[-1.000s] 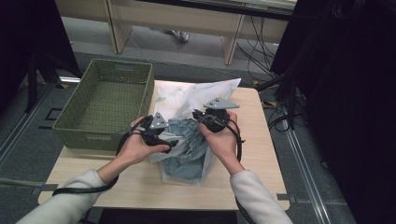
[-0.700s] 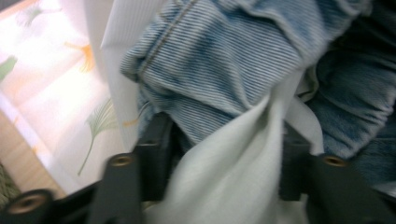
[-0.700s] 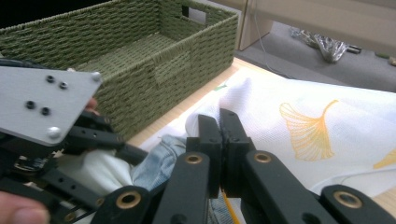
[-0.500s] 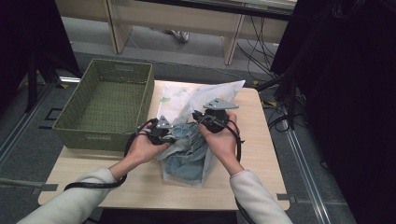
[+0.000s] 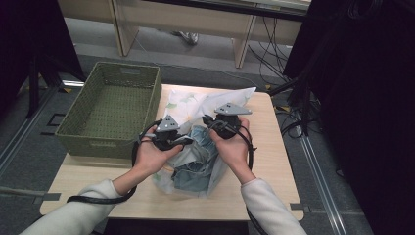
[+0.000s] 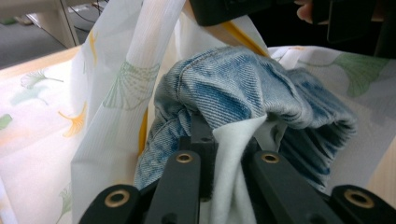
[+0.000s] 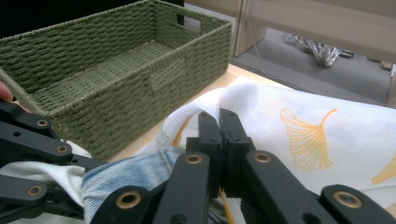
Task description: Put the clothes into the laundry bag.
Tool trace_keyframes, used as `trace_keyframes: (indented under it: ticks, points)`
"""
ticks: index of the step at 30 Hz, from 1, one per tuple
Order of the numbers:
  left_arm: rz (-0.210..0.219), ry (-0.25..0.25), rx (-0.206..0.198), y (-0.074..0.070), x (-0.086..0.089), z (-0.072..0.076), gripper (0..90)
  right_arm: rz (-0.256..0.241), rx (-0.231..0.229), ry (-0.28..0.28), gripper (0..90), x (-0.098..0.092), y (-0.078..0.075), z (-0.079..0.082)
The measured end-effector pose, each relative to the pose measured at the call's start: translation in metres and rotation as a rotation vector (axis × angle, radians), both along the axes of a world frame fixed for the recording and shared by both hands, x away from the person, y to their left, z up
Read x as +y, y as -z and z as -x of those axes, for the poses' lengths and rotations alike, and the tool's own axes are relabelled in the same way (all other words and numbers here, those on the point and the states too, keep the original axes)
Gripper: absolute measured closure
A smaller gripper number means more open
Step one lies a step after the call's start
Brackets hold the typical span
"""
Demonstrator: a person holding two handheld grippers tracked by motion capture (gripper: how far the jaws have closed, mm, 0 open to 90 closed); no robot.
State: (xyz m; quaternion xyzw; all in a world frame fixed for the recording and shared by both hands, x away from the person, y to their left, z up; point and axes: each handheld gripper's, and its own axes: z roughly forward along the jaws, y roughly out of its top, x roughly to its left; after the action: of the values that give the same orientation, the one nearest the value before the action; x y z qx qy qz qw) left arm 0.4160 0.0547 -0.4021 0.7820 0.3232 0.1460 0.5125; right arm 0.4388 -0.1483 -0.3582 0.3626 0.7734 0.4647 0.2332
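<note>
Denim jeans sit inside the white leaf-print bag.

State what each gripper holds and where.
Left gripper pinches the white bag at its mouth edge beside the jeans; right gripper pinches the opposite edge.

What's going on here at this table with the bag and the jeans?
A person works a gripper in each hand at a wooden table. The left gripper has its jaws closed on the white edge of a leaf-print cloth bag, and the right gripper pinches the bag's rim opposite. A pair of jeans sits partly inside the bag's mouth. A green woven basket stands on the left, with nothing in it.
</note>
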Motion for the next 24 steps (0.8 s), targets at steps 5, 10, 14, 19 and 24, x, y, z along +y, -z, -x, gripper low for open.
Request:
trace_keyframes:
  ticks: [5,10,14,19,24]
  points:
    - [-0.007,-0.039,-0.016,0.000,0.000,-0.002,83.3,-0.010,-0.004,-0.016,90.0,0.003,-0.002,0.002]
    - [-0.024,-0.065,-0.034,0.003,-0.003,-0.006,83.2,-0.021,0.002,-0.030,90.0,0.006,-0.002,0.004]
    - [-0.040,-0.089,-0.041,0.009,-0.007,-0.013,83.1,-0.023,0.006,-0.034,90.0,0.007,-0.001,0.004]
    - [-0.064,-0.119,-0.063,0.018,-0.013,-0.022,82.9,-0.029,0.008,-0.037,90.0,0.008,-0.002,0.005]
    - [-0.077,-0.143,-0.070,0.023,-0.017,-0.029,82.8,-0.030,0.008,-0.035,90.0,0.007,-0.002,0.004]
